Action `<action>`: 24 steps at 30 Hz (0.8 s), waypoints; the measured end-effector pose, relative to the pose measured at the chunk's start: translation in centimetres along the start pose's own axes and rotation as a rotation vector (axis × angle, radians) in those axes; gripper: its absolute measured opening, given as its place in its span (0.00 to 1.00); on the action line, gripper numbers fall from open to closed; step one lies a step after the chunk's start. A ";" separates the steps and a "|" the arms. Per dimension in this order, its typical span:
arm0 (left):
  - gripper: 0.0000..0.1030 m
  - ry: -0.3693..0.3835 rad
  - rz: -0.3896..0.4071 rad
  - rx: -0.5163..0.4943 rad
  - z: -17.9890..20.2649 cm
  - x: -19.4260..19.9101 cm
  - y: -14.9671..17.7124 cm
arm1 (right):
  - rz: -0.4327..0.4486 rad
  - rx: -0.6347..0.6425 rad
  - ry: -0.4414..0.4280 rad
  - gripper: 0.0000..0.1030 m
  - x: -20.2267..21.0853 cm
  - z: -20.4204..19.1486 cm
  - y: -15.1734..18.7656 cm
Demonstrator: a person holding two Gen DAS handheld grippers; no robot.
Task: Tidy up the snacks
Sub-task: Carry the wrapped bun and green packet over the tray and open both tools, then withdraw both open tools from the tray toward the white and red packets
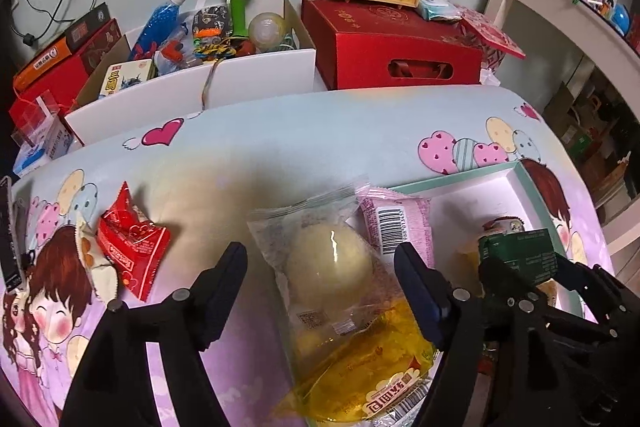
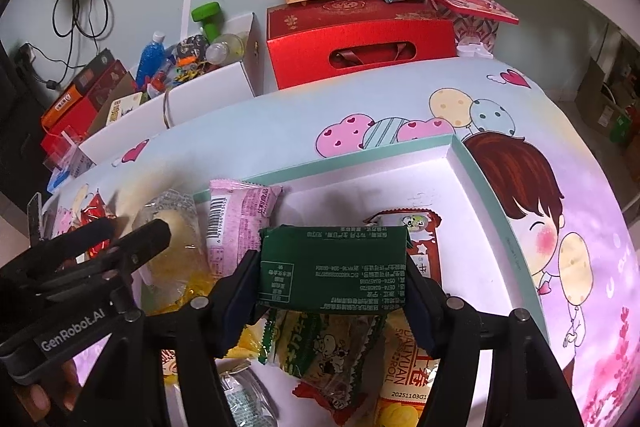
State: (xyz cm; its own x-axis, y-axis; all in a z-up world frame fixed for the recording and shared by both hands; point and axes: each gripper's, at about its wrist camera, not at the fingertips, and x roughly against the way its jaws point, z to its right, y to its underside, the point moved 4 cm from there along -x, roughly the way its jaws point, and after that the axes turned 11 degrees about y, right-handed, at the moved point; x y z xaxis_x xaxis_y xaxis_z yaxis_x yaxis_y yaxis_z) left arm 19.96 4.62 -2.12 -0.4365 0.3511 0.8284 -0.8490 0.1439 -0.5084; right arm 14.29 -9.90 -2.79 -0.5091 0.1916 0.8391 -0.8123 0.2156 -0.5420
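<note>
Lying on the surface (image 1: pixel 248 155), a clear bun packet (image 1: pixel 332 267) sat between the wide-open left tongs (image 1: pixel 320 279), untouched by either finger. The right tongs (image 2: pixel 332 283) were clamped on a dark green packet (image 2: pixel 334 267) held above the white box (image 2: pixel 472 195) of snacks.

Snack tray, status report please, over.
Right tool shut on green packet over tray. Left tool open, straddling clear-wrapped bun. Nothing blocking.

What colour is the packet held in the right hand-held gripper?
Dark green packet with pale printed text, clearest in the right wrist view.
</note>
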 end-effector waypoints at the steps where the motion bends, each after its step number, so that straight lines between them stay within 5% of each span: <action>1: 0.75 -0.003 -0.004 0.002 -0.1 0.0 0.0 | 0.000 0.000 0.002 0.71 -0.1 0.0 0.0; 11: 0.83 -0.043 0.007 0.050 -1.5 0.6 0.0 | 0.003 0.018 0.034 0.76 -0.1 0.0 0.0; 24: 0.94 -0.092 0.023 0.140 -3.9 0.5 0.2 | 0.003 0.009 0.037 1.00 -0.3 0.3 0.0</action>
State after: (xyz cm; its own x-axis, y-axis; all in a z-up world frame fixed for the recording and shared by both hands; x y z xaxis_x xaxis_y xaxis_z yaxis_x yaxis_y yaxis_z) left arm 20.69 8.49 -2.72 -0.4763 0.2661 0.8380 -0.8688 0.0038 -0.4951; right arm 14.37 -10.24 -3.04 -0.5008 0.2279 0.8351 -0.8132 0.2067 -0.5441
